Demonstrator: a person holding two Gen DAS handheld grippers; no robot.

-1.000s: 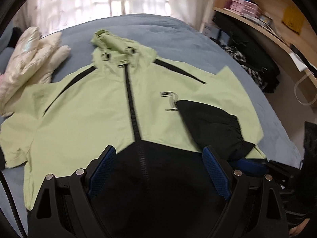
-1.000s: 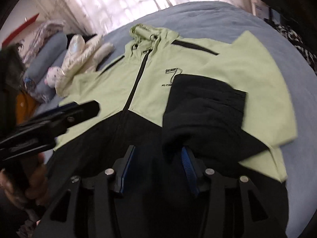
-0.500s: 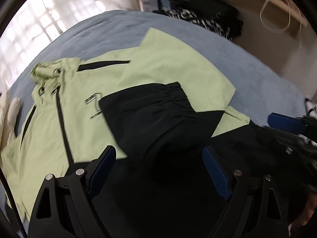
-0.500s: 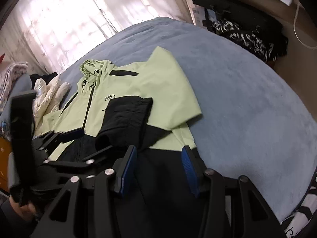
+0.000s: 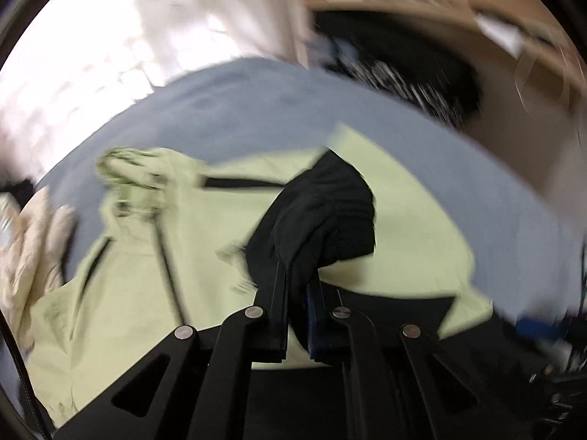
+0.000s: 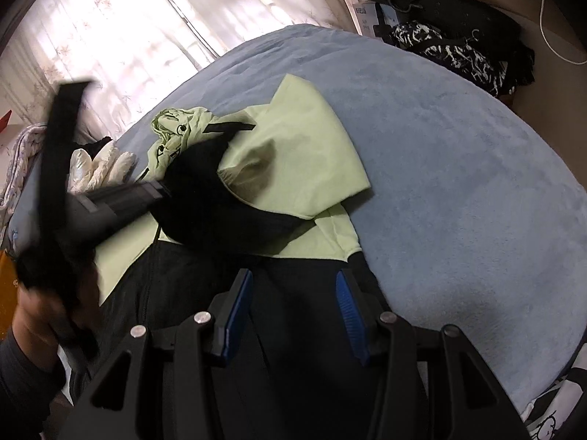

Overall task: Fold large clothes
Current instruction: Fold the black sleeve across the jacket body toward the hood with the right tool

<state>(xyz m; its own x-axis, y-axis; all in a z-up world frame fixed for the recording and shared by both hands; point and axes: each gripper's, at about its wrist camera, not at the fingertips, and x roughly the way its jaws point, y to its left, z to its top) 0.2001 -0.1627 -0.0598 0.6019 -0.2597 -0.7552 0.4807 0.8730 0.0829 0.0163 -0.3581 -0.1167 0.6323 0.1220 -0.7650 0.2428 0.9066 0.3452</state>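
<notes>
Left gripper (image 5: 298,286): clamped tight on the black sleeve cuff (image 5: 323,216), fingers nearly together with cloth bunched between them; the cuff is lifted clear of the jacket's chest.

Same grip from the right wrist view: the left gripper (image 6: 161,190) reaches in from the left, blurred, its tip buried in the black sleeve end (image 6: 205,190), which rises as a hump above the jacket.

Right gripper (image 6: 293,304): jaws wide apart, nothing between the blue pads (image 6: 238,308); it hangs over the black lower panel (image 6: 293,348) near the hem, not visibly touching cloth.

Jacket (image 5: 146,256): light green and black hooded jacket, front up on the blue bed (image 6: 458,183), hood (image 6: 172,128) pointing toward the curtained window (image 6: 146,18). The green part of the sleeve (image 6: 312,139) lies folded in over the body.

Nearby: a cream puffy garment (image 6: 99,165) beside the hood; dark patterned clothes (image 6: 458,55) at the bed's far edge.

Step in hand: the sleeve fold, by my read; the cuff is being carried and repositioned across the chest.

Next move calls for: laying the cuff down flat inside the body outline, letting go only once the sleeve lies smooth, while the free right gripper pins or takes the hem edge.

Watch for: the slippery fabric sliding and dragging the green fold out of line.
</notes>
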